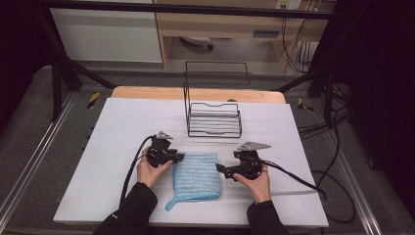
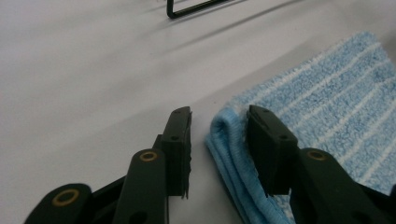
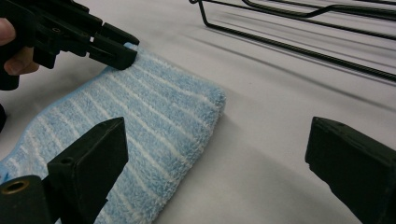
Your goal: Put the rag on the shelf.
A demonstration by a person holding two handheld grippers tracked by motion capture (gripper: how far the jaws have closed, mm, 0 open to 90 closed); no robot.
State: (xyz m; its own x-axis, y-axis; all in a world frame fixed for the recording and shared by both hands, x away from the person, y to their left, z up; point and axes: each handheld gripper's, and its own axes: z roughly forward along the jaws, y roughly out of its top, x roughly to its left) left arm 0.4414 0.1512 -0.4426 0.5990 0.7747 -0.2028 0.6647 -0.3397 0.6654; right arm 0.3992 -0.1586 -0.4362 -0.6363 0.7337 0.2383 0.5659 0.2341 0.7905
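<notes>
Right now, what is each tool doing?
Left tool: open, jaws astride the blue cloth's folded edge, not yet pinching.
Right tool: wide open, holding nothing.

A white table (image 1: 117, 147) bears a folded blue cloth (image 1: 198, 176) and a wire rack (image 1: 214, 120).

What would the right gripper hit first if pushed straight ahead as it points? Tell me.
Probably the blue striped towel: the right gripper stands open, one jaw already over the towel's edge, the other over the bare white table cover. Depth is hard to judge.
</notes>
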